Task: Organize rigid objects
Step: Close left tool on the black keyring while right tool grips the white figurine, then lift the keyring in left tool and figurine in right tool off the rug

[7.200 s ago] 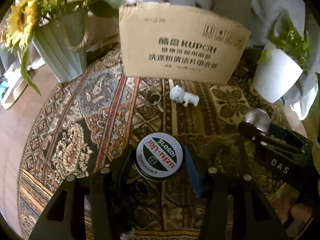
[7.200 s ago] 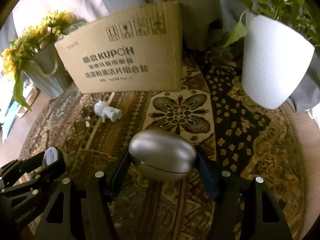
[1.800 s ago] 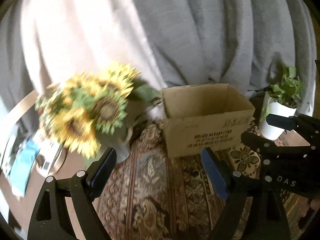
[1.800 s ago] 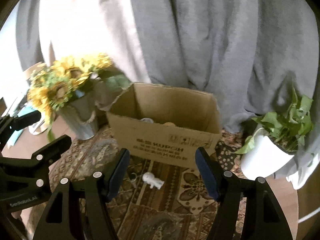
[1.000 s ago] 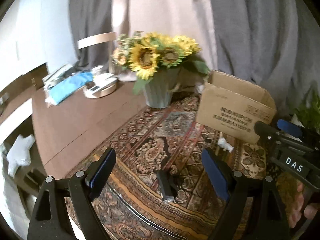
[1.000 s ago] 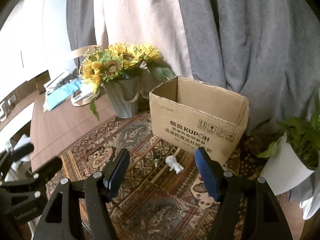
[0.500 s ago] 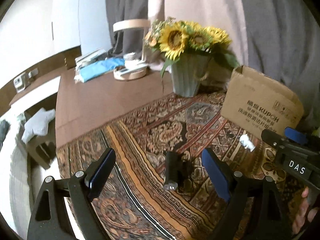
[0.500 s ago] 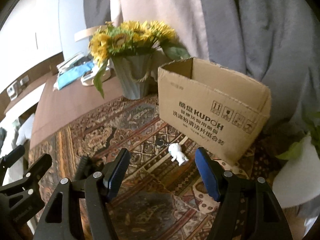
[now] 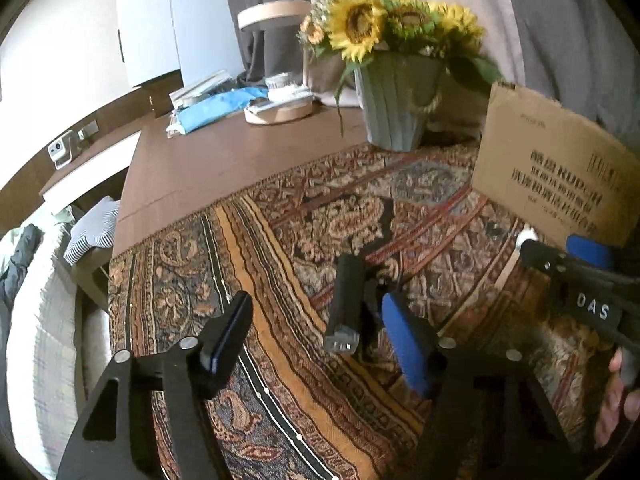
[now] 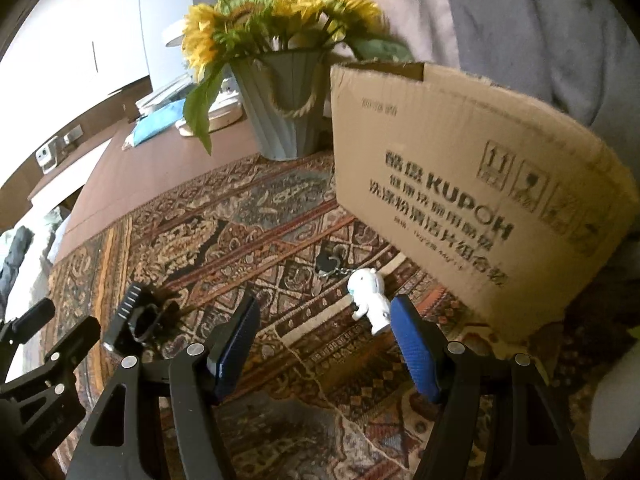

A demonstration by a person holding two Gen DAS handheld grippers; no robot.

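A black oblong object [image 9: 347,300] lies on the patterned rug, between my left gripper's [image 9: 316,340] fingers and nearer the blue right pad [image 9: 404,344]. The left jaws are closing; neither pad visibly presses on it. The same object [image 10: 138,316] shows at the lower left of the right wrist view, beside the left gripper [image 10: 40,344]. A white figurine keychain [image 10: 370,296] lies before the cardboard box [image 10: 480,200], just past my right gripper's [image 10: 324,346] right fingertip. The right gripper [image 9: 560,250] is open with nothing between its pads.
A grey vase of sunflowers [image 9: 396,108] stands behind the rug, left of the box [image 9: 552,176]. Bare brown tabletop [image 9: 192,160] with a blue cloth and a round tray lies beyond the rug's left edge. A white pot [image 10: 612,412] sits at the far right.
Both grippers have sunk toward the rug and tilted down. The left jaws have narrowed around the black object. The box and the figurine have come closer in the right wrist view.
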